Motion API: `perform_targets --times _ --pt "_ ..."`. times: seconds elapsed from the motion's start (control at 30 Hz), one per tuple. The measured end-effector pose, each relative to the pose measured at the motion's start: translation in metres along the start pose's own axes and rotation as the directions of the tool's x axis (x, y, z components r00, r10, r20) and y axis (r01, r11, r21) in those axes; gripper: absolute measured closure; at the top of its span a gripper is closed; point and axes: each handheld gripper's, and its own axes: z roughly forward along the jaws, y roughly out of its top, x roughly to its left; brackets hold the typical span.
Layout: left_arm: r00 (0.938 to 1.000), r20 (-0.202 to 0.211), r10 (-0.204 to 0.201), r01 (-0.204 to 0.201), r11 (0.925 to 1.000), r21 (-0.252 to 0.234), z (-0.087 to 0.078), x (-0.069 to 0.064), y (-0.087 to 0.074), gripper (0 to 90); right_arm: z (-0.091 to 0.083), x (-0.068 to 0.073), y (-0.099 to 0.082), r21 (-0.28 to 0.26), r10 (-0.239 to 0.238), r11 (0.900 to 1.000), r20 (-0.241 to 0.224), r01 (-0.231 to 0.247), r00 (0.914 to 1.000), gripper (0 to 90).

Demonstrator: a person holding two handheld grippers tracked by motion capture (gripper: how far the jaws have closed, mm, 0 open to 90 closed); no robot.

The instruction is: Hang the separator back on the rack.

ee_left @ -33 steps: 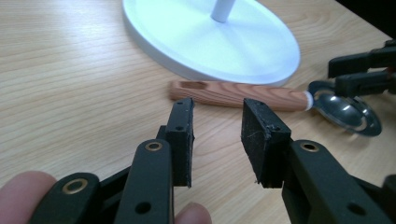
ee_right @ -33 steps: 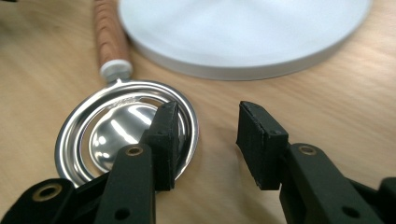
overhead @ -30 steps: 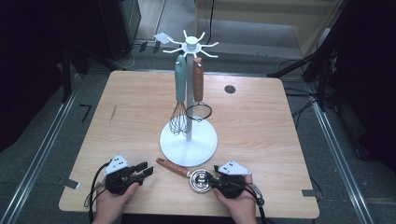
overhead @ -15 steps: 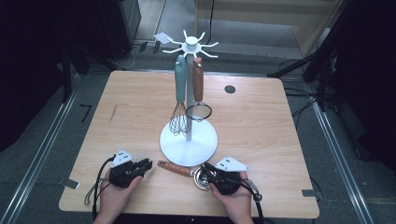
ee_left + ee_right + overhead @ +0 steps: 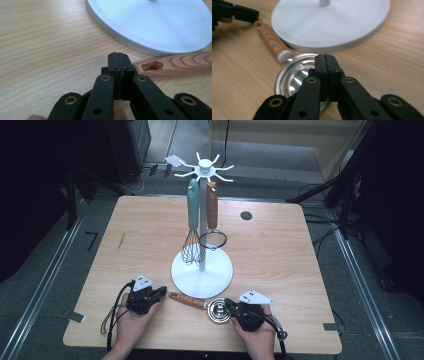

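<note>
A metal cup [image 5: 217, 311] with a wooden handle [image 5: 187, 301] lies on the table in front of the white stand base [image 5: 202, 275]. My left gripper [image 5: 162, 292] sits at the handle's free end [image 5: 175, 63]. Its jaws have just been closing and now meet at the tips [image 5: 118, 56], with nothing between them. My right gripper [image 5: 227, 304] rests at the cup's edge. Its jaws have also closed together [image 5: 324, 58] over the shiny bowl [image 5: 294, 75], pads touching, nothing seen between them. The left gripper [image 5: 249, 15] shows beyond the handle [image 5: 269, 38] in the right gripper view.
On the stand hang a whisk with a teal handle [image 5: 192, 210] and a wire strainer with a wooden handle [image 5: 212, 240]. The round base [image 5: 329, 22] lies close ahead of both grippers. A dark round hole [image 5: 246, 215] marks the table's far right. The table's front edge is just behind my hands.
Both grippers' jaws have closed from partly open to shut. My left hand has slid right toward the end of the wooden handle. The right hand has stayed by the metal cup.
</note>
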Motion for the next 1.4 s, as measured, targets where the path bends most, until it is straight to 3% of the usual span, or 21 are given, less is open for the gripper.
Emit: perform_targets --times 0.07,0.1,0.23,0.5,1.0,1.4 --pt "0.9999 -0.007 0.007 -0.007 1.0000 0.002 0.000 -0.001 0.001 90.0 -0.002 -0.003 -0.002 -0.002 0.002 1.0000 0.055 -0.002 0.9985 77.4" --pt "1.0000 -0.004 0.006 -0.006 1.0000 0.003 0.001 -0.001 0.001 90.0 -0.002 -0.005 -0.003 -0.001 0.011 0.9999 0.060 -0.011 0.9981 75.7" --pt "1.0000 0.009 0.003 -0.003 1.0000 0.002 0.002 -0.001 0.002 90.0 -0.002 -0.008 -0.007 0.023 0.041 0.9989 0.032 -0.042 0.9986 73.1" --pt "0.9992 0.022 0.033 -0.033 0.9994 0.007 0.002 -0.004 0.001 90.0 0.004 -0.006 -0.008 0.051 0.037 0.9980 -0.005 -0.037 0.9993 76.7" --pt "0.9981 0.035 0.051 -0.052 0.9986 0.012 -0.002 -0.012 -0.004 90.0 0.001 -0.010 -0.010 0.059 0.033 0.9977 0.001 -0.033 0.9995 77.5" --pt "0.9958 0.069 0.060 -0.061 0.9980 0.018 -0.007 -0.024 -0.010 90.0 -0.010 -0.013 -0.019 0.061 0.037 0.9975 -0.002 -0.037 0.9993 80.5"
